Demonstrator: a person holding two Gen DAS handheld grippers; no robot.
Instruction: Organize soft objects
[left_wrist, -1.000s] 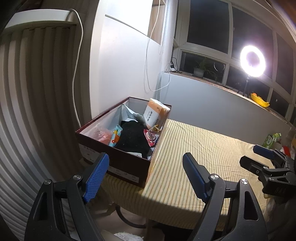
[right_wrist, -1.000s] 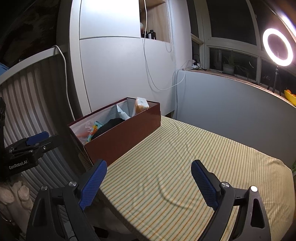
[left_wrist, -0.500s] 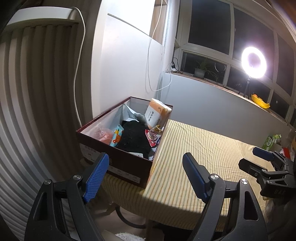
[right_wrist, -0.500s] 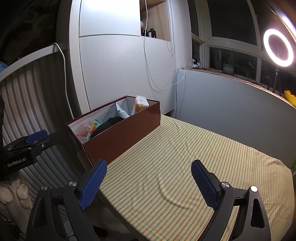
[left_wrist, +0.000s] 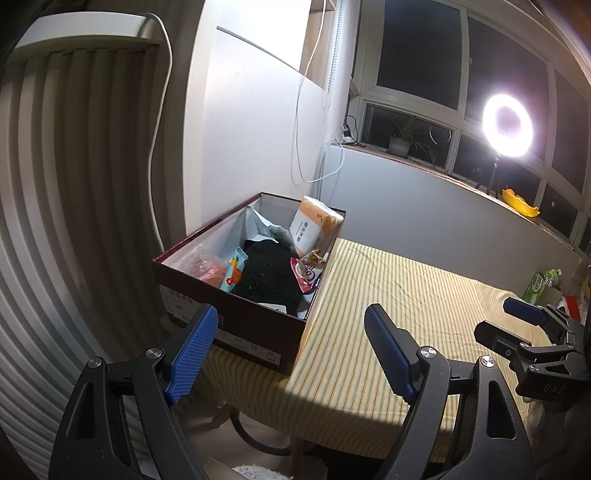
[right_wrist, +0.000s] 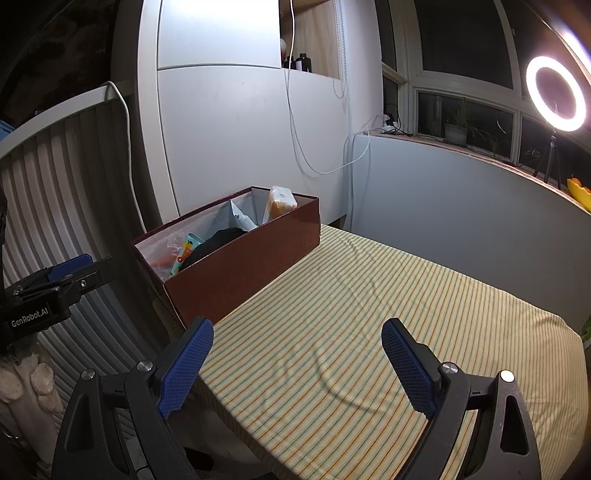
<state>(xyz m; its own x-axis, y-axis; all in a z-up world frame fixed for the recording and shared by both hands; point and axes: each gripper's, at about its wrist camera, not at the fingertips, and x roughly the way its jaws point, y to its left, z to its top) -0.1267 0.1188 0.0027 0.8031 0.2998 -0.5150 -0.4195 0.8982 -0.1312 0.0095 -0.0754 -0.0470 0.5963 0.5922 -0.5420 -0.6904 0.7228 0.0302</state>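
A dark red cardboard box (left_wrist: 255, 325) (right_wrist: 240, 266) stands at the left end of a table with a yellow striped cloth (left_wrist: 399, 295) (right_wrist: 369, 314). In it lie a black knitted item (left_wrist: 267, 273), an orange tissue pack (left_wrist: 314, 227) (right_wrist: 281, 201), a grey soft item (left_wrist: 280, 232), snack packets (left_wrist: 308, 267) and a red-filled plastic bag (left_wrist: 207, 264). My left gripper (left_wrist: 286, 345) is open and empty, held before the box's near corner. My right gripper (right_wrist: 297, 363) is open and empty above the cloth's near edge. Each gripper shows in the other's view: the right one (left_wrist: 532, 332), the left one (right_wrist: 55, 280).
A ribbed white radiator panel (left_wrist: 55, 184) stands left of the box. A white cabinet (right_wrist: 240, 129) with hanging cables is behind it. A ring light (left_wrist: 508, 125), a potted plant (left_wrist: 400, 142) and a yellow dish (left_wrist: 521, 205) are on the window sill. A green carton (left_wrist: 537, 282) stands at the table's far right.
Both cameras have shifted only slightly; the right gripper seen in the left wrist view has drifted down and right. Both grippers stay open and empty.
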